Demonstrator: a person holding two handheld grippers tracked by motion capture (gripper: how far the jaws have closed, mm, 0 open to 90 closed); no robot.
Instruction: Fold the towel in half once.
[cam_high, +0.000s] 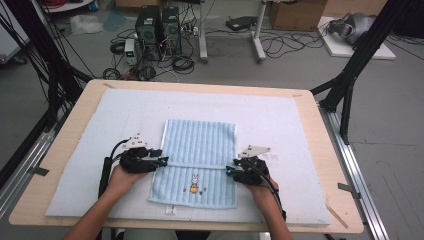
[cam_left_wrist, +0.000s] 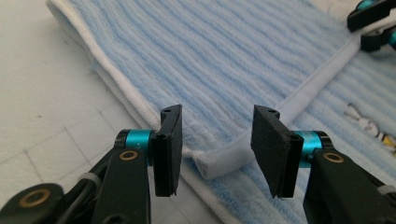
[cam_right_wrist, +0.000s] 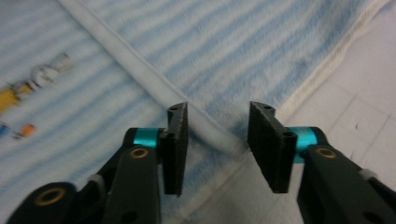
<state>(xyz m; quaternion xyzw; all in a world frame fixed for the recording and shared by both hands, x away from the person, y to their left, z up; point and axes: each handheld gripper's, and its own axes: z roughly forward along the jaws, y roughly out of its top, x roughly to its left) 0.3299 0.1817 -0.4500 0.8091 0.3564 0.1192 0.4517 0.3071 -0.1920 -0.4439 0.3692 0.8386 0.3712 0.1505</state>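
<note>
Padded table (cam_high: 310, 150), folded towel (cam_high: 200, 145), cluttered floor (cam_high: 165, 45)

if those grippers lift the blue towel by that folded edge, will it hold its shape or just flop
Probably flop: the blue striped towel is soft terry, already folded over itself and lying flat. It likely hangs from the left gripper and right gripper, both open at its white hem. The ribbed pile should grip, not slip.
</note>
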